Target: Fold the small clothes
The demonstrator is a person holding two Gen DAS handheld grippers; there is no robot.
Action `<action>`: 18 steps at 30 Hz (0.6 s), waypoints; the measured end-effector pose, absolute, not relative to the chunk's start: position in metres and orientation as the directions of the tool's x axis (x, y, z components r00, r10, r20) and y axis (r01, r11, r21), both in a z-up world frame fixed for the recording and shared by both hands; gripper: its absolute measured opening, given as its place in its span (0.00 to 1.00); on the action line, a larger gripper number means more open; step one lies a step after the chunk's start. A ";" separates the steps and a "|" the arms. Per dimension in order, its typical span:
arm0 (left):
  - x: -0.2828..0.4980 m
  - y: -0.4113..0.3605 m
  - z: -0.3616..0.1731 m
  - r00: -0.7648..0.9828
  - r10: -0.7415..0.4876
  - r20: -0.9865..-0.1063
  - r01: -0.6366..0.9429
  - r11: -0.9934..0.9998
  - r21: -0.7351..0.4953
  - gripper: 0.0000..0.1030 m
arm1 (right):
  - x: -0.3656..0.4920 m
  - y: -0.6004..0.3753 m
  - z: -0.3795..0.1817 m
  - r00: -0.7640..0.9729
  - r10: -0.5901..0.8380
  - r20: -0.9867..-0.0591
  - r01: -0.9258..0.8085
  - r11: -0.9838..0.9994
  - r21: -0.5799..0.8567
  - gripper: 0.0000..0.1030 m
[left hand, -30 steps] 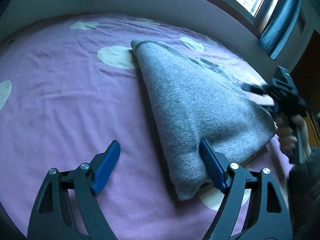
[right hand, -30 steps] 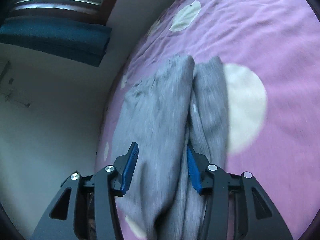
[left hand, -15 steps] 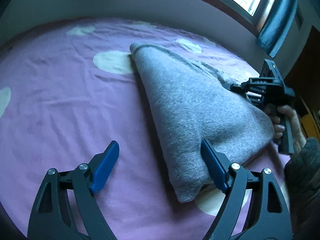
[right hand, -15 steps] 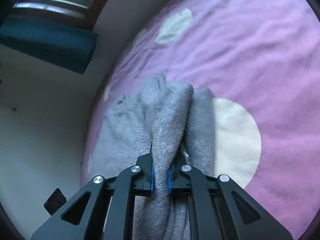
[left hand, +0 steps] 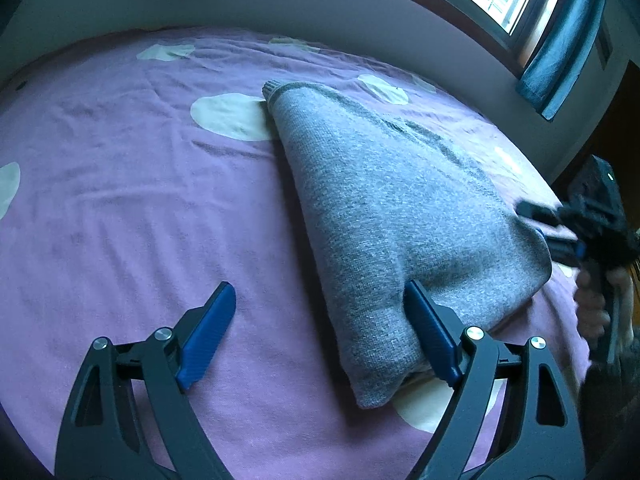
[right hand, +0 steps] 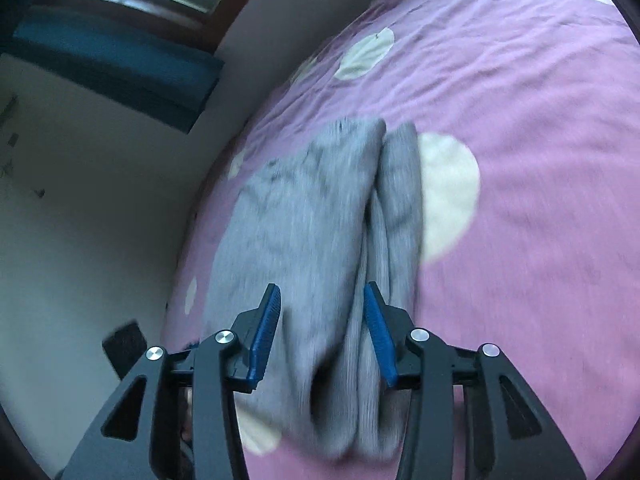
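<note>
A folded grey knit sweater (left hand: 392,200) lies on the purple sheet (left hand: 140,208). My left gripper (left hand: 320,292) is open at the sweater's near corner. Its right pad rests against the sweater's edge and its left pad hangs over bare sheet. In the right wrist view the sweater (right hand: 304,216) runs away from me as stacked folds. My right gripper (right hand: 322,290) is opening, with the top fold between its blue pads and no visible squeeze on it. In the left wrist view the right gripper (left hand: 560,236) sits at the sweater's far right corner, held by a hand (left hand: 596,300).
The sheet has pale round spots, one (left hand: 228,116) by the sweater's far tip and one (right hand: 448,192) beside the folds. A wall (right hand: 100,220) borders the bed closely on one side. A window with blue curtains (left hand: 560,60) lies beyond.
Half a second ago my right gripper was clamped on the top fold. Its jaws have since spread and it has drawn back from the sweater. The left gripper has not moved.
</note>
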State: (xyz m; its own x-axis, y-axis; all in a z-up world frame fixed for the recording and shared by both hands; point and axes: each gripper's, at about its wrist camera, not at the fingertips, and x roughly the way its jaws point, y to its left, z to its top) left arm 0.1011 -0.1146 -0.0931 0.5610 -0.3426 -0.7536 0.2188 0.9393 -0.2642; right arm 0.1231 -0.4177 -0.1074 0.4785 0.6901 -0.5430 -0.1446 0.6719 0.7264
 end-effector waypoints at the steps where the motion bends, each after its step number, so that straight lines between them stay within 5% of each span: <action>1: 0.101 -0.115 -0.093 0.561 -0.342 -0.754 0.219 0.940 -0.263 0.83 | 0.116 -0.417 -0.108 0.479 0.686 -0.547 -0.149 0.678 0.719 0.42; 2: 0.101 -0.115 -0.093 0.562 -0.340 -0.754 0.219 0.940 -0.262 0.83 | 0.110 -0.416 -0.108 0.482 0.678 -0.555 -0.154 0.689 0.708 0.41; 6: 0.101 -0.115 -0.093 0.561 -0.338 -0.756 0.219 0.941 -0.258 0.83 | 0.102 -0.414 -0.115 0.486 0.627 -0.609 -0.152 0.747 0.648 0.10; 18: 0.104 -0.113 -0.096 0.553 -0.347 -0.757 0.220 0.938 -0.269 0.85 | 0.103 -0.437 -0.146 0.492 0.720 -0.490 -0.126 0.615 0.778 0.05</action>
State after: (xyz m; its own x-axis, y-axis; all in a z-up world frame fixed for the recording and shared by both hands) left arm 0.1039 -0.1129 -0.0965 0.5534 -0.3470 -0.7572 0.2202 0.9377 -0.2688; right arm 0.1026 -0.4371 -0.1459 0.4920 0.7198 -0.4898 -0.1256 0.6153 0.7782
